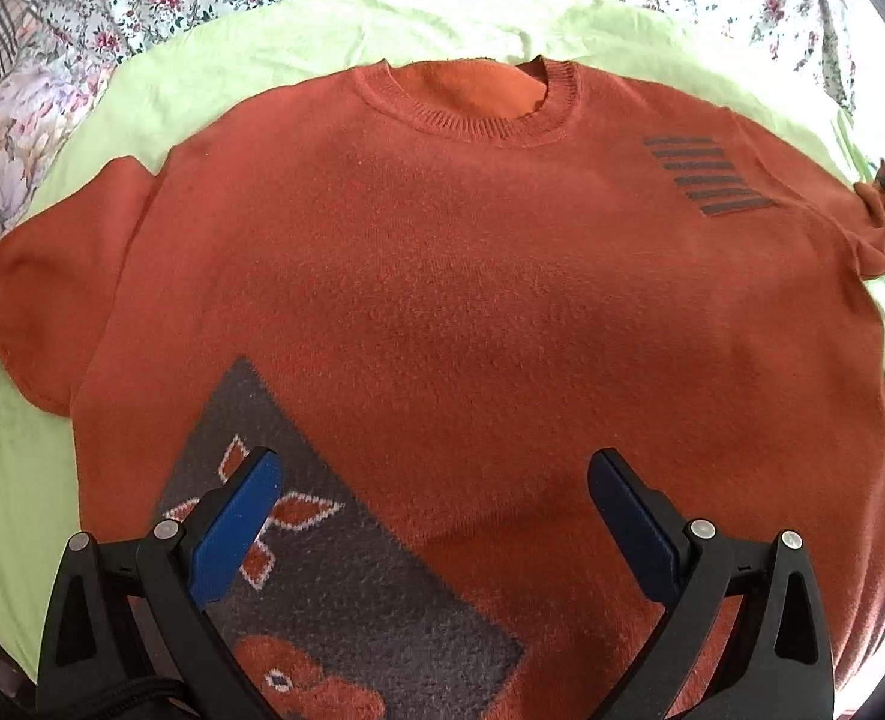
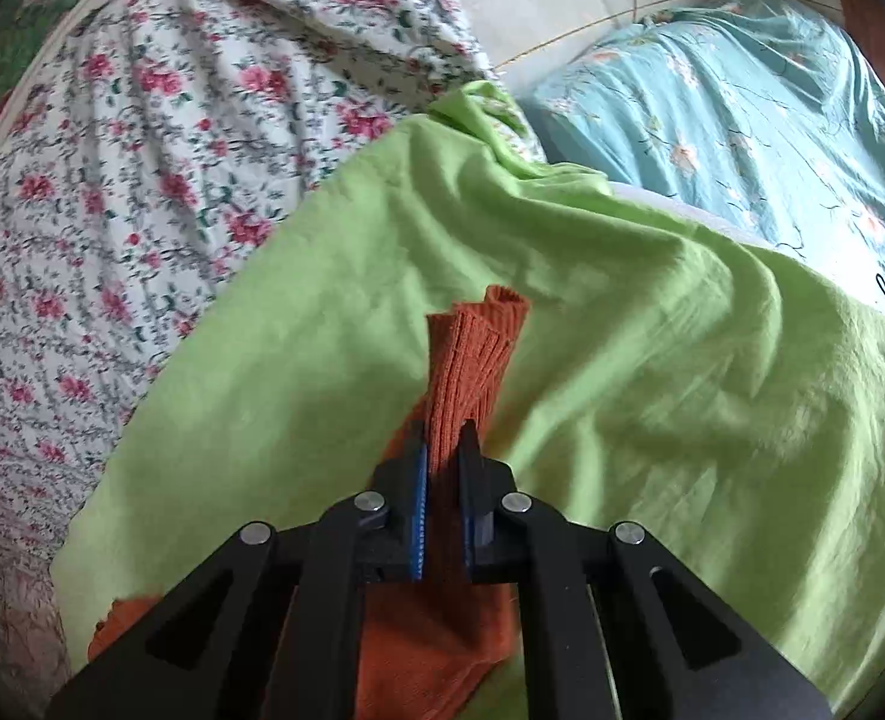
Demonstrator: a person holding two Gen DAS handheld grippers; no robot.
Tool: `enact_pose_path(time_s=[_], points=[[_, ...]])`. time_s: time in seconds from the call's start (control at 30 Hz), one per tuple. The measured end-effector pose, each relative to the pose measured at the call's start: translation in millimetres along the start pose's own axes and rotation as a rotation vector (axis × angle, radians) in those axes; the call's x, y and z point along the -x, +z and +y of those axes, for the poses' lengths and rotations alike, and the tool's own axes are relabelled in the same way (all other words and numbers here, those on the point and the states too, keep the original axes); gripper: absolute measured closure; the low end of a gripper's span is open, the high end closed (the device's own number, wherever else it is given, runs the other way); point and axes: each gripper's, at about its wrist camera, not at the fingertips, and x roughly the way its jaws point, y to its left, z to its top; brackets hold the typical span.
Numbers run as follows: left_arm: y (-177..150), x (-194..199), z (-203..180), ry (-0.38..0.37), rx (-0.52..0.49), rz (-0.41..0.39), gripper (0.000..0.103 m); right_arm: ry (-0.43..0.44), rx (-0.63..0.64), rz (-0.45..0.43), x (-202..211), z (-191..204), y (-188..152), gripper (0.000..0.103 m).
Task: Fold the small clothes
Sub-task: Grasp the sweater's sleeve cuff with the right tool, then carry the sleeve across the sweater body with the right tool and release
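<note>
while right tongs (image 2: 442,450) pinch ribbed knit sleeve (image 2: 472,360) (rust-orange), bunched.

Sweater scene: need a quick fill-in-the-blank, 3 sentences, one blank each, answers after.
1. The orange sweater lies flat on a ____ sheet.
2. The right gripper is shut on the sweater's ____.
3. The left gripper hangs over the sweater with its jaws ____.

Missing words: green; sleeve; open
</note>
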Motion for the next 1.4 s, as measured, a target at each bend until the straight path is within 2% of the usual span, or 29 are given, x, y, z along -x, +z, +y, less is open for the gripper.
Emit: enact_pose_path(time_s=[0.2, 0.4, 0.5, 0.73, 0.9, 1.13, 1.23, 1.27, 1.4], points=[[-10, 16, 18, -0.019, 0.041, -0.031, 0.001, 0.19, 0.1, 0.084, 22, 92, -52, 0.094], [-20, 33, 52, -0.036, 0.103, -0.072, 0.001, 0.427, 0.183, 0.239, 25, 207, -148, 0.094], [-27, 35, 70, -0.046, 0.144, -0.079, 0.001, 0.536, 0.21, 0.339, 16, 265, -208, 0.094], [-35, 38, 108, -0.102, 0.221, -0.103, 0.001, 0.625, 0.295, 0.537, -17, 360, -324, 0.094], [-37, 32, 122, -0.148, 0.26, -0.099, 0.001, 0.66, 0.339, 0.612, -29, 392, -367, 0.094], [-21, 18, 124, -0.195, 0.283, -0.104, 0.001, 0.715, 0.341, 0.679, -39, 408, -398, 0.092], [-1, 6, 123, -0.216, 0.282, -0.096, 0.001, 0.712, 0.359, 0.716, -40, 416, -404, 0.084], [6, 2, 125, -0.225, 0.282, -0.095, 0.001, 0.706, 0.357, 0.724, -41, 415, -403, 0.077], [41, -21, 124, -0.274, 0.296, -0.07, 0.001, 0.719, 0.316, 0.682, -27, 391, -382, 0.072]])
